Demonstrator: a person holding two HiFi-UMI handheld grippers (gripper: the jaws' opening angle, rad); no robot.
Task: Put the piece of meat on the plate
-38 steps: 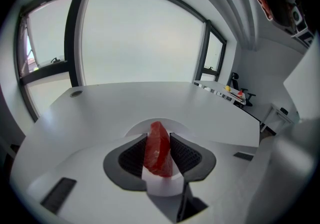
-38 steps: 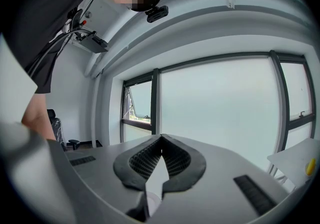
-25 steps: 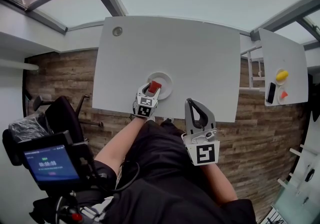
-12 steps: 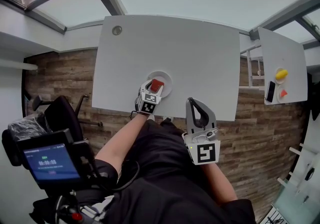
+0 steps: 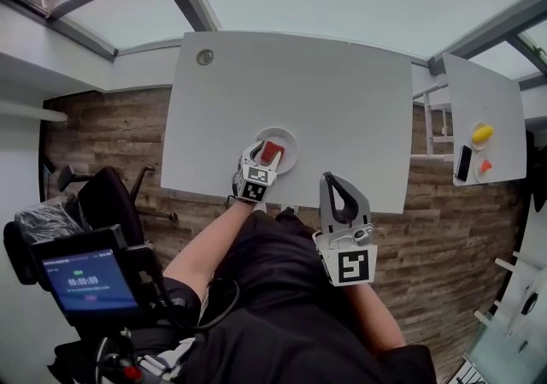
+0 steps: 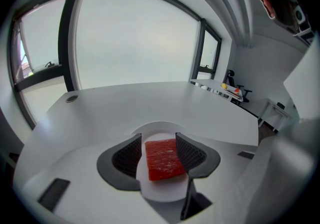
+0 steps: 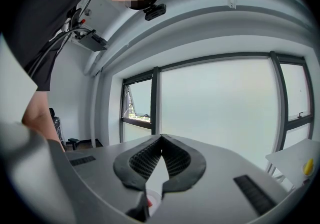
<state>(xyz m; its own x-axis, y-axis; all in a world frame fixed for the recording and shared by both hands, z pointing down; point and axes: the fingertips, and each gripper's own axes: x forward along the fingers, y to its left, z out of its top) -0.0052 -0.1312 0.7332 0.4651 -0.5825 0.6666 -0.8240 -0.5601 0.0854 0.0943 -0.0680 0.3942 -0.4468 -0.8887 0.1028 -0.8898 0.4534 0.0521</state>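
Meat piece [image 6: 162,159] pinched between jaws of left gripper [image 5: 265,152], directly over white plate [image 5: 289,136] on table [image 5: 342,91]; right gripper [image 5: 330,180] just right of plate, jaws pressed together, empty.

Bright, even daylight pours through the big windows [image 6: 135,38], washing them out to white; the tabletop [image 5: 325,91] shows only soft shadows, and the gripper views bend strongly at the edges, with dark corners
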